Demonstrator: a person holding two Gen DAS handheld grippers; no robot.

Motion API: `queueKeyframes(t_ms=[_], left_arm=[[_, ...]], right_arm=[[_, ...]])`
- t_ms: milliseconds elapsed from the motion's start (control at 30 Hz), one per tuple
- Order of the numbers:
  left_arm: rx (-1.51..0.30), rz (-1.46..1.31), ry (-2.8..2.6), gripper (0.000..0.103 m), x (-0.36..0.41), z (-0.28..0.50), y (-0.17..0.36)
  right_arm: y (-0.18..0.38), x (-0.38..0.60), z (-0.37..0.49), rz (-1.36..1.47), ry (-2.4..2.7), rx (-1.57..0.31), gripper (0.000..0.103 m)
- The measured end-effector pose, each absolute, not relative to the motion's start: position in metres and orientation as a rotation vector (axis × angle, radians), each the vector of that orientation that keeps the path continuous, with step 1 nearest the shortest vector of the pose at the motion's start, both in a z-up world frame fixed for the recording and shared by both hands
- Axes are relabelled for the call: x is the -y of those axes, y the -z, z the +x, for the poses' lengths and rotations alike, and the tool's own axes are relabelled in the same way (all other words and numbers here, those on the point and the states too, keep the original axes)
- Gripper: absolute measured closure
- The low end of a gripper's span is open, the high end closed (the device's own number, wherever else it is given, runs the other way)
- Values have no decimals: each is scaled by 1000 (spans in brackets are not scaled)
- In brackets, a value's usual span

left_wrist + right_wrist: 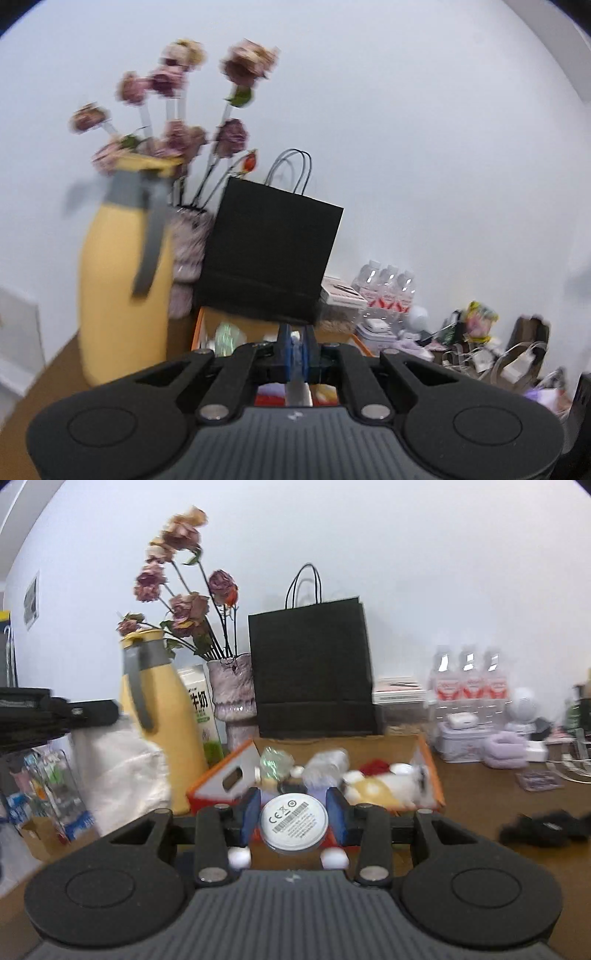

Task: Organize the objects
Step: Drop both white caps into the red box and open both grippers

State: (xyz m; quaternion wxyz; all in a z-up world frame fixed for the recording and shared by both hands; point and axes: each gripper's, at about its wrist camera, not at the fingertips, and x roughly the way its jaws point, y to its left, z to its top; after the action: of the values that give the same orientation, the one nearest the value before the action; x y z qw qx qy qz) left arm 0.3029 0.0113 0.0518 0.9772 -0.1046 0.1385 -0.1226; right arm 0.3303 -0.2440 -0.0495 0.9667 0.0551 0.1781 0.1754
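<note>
Over orange box's point(229, 775) near edge, right gripper point(294, 821) pinches white round device point(293, 826) w/ narrow contact, left gripper point(295, 356) clamps thin pale item point(296, 373); slip risk: device could roll off, missing box.

From the right wrist view, the orange box point(428, 760) straight ahead at 12 o'clock is open on top, though crowded with small items. Behind it the black paper bag point(310, 672) walls off the back. At 10 o'clock the yellow jug point(162, 716), milk carton point(201, 705) and vase point(234, 694) stand close together. At 2 o'clock, water bottles point(467, 683) and a tin point(461, 738) crowd the back; bare surface point(472, 812) lies nearer, at 3 o'clock.
</note>
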Motion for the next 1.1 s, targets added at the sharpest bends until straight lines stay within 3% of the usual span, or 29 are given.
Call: queueKeyframes(t_ms=[167, 233, 300, 400, 467, 567, 733, 900, 1100], left_arm=[[-330, -145, 181, 97, -4, 409, -48], [-375, -214, 122, 89, -9, 446, -31], [-438, -252, 84, 65, -13, 471, -13], [-491, -252, 71, 60, -13, 483, 8], [-499, -236, 102, 55, -11, 480, 14], [-477, -195, 103, 43, -6, 463, 12], [-435, -167, 167, 38, -7, 412, 1], [-348, -96, 197, 26, -7, 354, -14], [-361, -189, 202, 25, -29, 308, -13]], right_arm=[[60, 221, 417, 143, -361, -408, 63], [74, 212, 443, 158, -360, -426, 62], [94, 205, 464, 182, -347, -471, 58], [113, 203, 480, 198, -316, -537, 54], [112, 205, 477, 200, -300, -516, 47], [102, 208, 467, 202, -276, -466, 24], [97, 207, 443, 216, -258, -426, 23], [89, 198, 398, 264, -285, -330, 23], [87, 193, 337, 104, -278, -271, 24]])
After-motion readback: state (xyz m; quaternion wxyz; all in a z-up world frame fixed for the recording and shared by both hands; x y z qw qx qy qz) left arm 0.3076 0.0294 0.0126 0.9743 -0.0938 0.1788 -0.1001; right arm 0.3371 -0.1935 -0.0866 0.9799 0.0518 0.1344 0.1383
